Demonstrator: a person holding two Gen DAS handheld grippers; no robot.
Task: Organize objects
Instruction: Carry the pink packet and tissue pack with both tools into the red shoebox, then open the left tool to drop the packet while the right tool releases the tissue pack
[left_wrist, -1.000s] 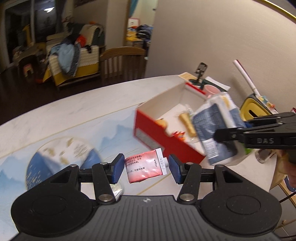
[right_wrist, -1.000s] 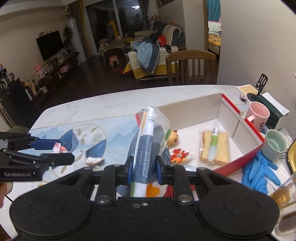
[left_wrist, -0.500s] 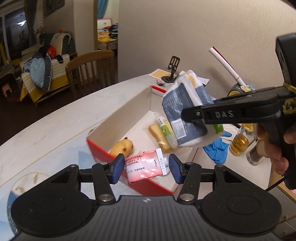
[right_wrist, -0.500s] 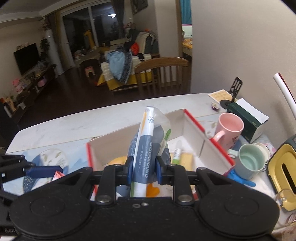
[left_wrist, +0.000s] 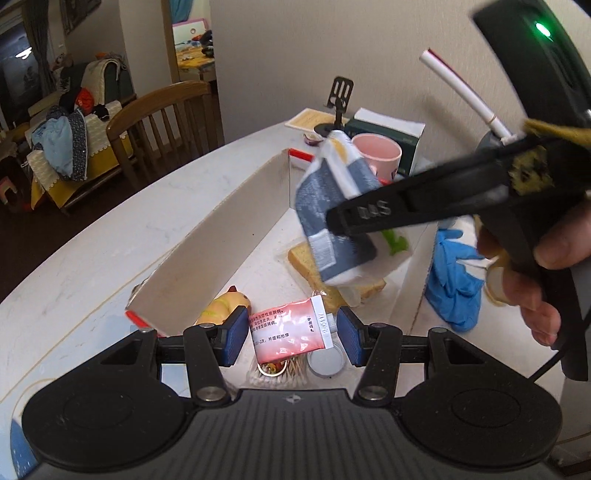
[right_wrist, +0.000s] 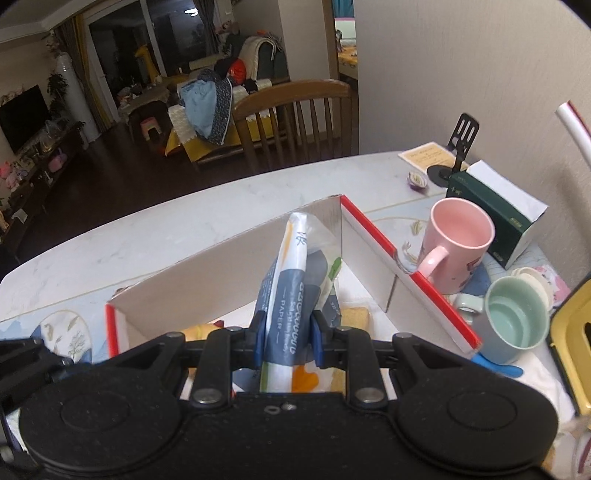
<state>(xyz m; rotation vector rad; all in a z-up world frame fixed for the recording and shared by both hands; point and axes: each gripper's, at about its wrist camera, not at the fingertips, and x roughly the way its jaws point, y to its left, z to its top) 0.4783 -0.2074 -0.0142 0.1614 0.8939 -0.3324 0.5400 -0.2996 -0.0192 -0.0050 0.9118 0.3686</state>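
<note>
My left gripper (left_wrist: 291, 334) is shut on a pink ointment tube (left_wrist: 288, 332), held crosswise between the blue pads above the near end of a red-edged cardboard box (left_wrist: 221, 236). My right gripper (right_wrist: 288, 339) is shut on a blue-grey and white paper tissue pack (right_wrist: 291, 266), held upright over the middle of the box (right_wrist: 369, 225). In the left wrist view that pack (left_wrist: 321, 192) hangs above a bread slice (left_wrist: 306, 258) on the box floor. A yellow toy (left_wrist: 225, 306) lies in the near corner of the box.
Right of the box stand a pink mug (right_wrist: 458, 236), a green mug (right_wrist: 517, 317), a dark green carton (right_wrist: 491, 206) and a yellow case (right_wrist: 576, 332). Blue gloves (left_wrist: 454, 273) lie beside the box. A wooden chair (right_wrist: 295, 110) stands behind the table.
Both grippers have swung from the table's left part to above the box, each keeping its item. The box now fills the middle of both views.
</note>
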